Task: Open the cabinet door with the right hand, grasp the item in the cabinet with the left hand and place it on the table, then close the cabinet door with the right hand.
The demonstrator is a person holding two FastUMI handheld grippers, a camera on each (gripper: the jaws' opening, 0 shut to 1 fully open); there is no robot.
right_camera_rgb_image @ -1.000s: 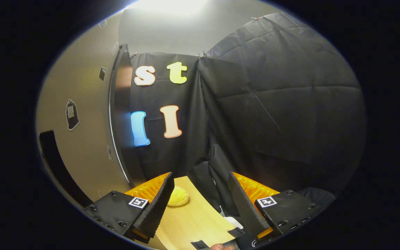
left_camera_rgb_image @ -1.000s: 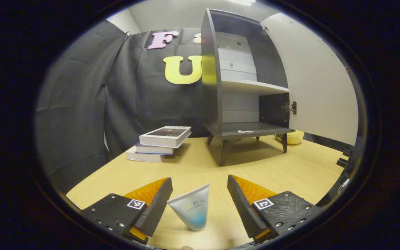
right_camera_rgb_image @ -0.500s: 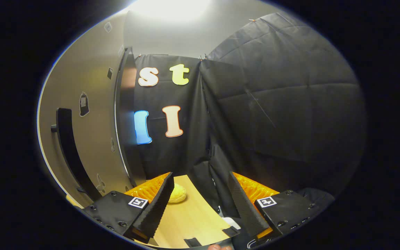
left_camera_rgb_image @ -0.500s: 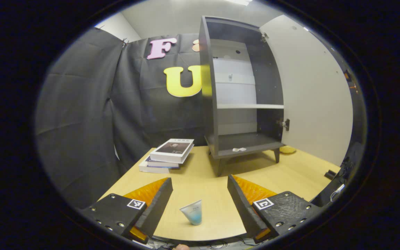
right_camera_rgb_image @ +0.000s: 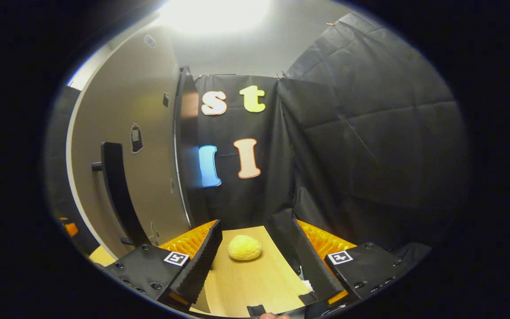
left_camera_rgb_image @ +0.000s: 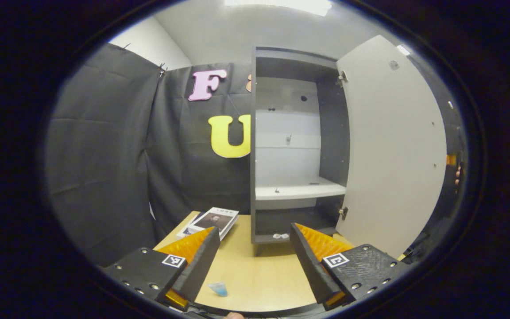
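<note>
Left tool [left_camera_rgb_image: 253, 261] sits w/ its fingers spread wide, nothing between them; I'm looking along it at the tall dark-grey cabinet w/ pale back panel [left_camera_rgb_image: 297, 146], standing on the light wooden tabletop [left_camera_rgb_image: 259, 279]. Its big off-white door [left_camera_rgb_image: 392, 150] is swung open to the right, edge cut off by the lens rim. Task item, a small translucent tube w/ blue tint [left_camera_rgb_image: 218, 288], lies on the tabletop near the front edge, just beside the left finger, well apart from the cabinet. Too small to read its shape properly; looks like the wide flat end points up-left, the blue end down-right, long axis diagonal, but I can't be sure. A small pale object on the cabinet's bottom shelf [left_camera_rgb_image: 280, 236] is too tiny to identify. Stack of white-covered books [left_camera_rgb_image: 210, 221] sits left of the cabinet, partly hidden by the left finger.

Right tool [right_camera_rgb_image: 254, 261] is also spread apart, gripping nothing. Ahead of it: a fluffy yellow round lump [right_camera_rgb_image: 244, 247] on the tabletop, and to the left the door's outer face w/ its long black bar handle [right_camera_rgb_image: 120, 195].
</note>
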